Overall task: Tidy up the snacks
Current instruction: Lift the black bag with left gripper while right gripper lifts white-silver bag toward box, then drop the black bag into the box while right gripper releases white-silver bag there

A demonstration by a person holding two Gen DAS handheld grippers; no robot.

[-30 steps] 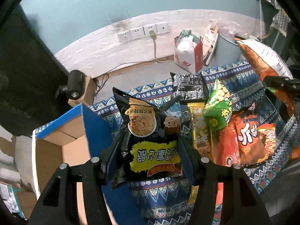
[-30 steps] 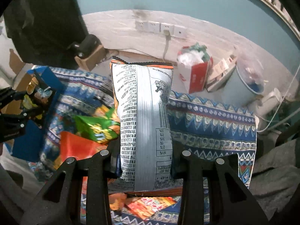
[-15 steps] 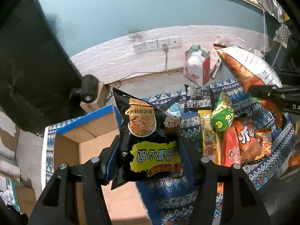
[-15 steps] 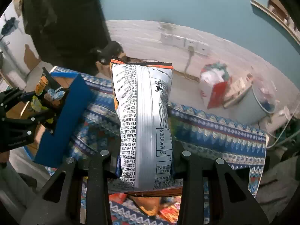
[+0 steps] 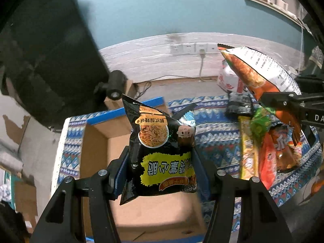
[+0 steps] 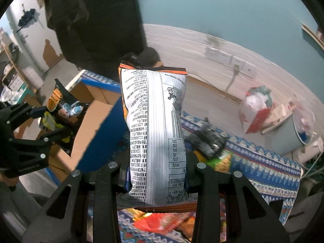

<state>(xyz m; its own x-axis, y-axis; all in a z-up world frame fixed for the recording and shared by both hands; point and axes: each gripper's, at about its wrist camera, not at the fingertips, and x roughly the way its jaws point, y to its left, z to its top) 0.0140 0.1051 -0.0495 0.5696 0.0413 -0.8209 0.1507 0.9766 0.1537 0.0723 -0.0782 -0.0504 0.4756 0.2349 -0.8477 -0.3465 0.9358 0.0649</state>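
Black noodle bag [image 5: 162,154] hangs over the cardboard box [image 5: 97,141], snack pile [image 5: 269,147] beside.

A black-and-yellow noodle bag [image 5: 162,154], a silver-and-orange chip bag [image 6: 156,133], a blue-edged brown box [image 5: 97,141], and a blue zigzag-patterned cloth [image 5: 214,129].

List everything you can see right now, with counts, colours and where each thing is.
Noodle bag: one, black and yellow, in left tongs above box.
Chip bag: one, silver and orange, in right tongs above cloth.
Box: one, cardboard with blue rim, open, left of cloth.
Cloth: one, blue patterned, under snacks.
Loose snacks: several, yellow, green, orange, black, on cloth at right.
Sockets: a row, white, on wall.
Paper bag: one, red and white, on floor.
Left tongs: black, shut.
Right tongs: black, shut.
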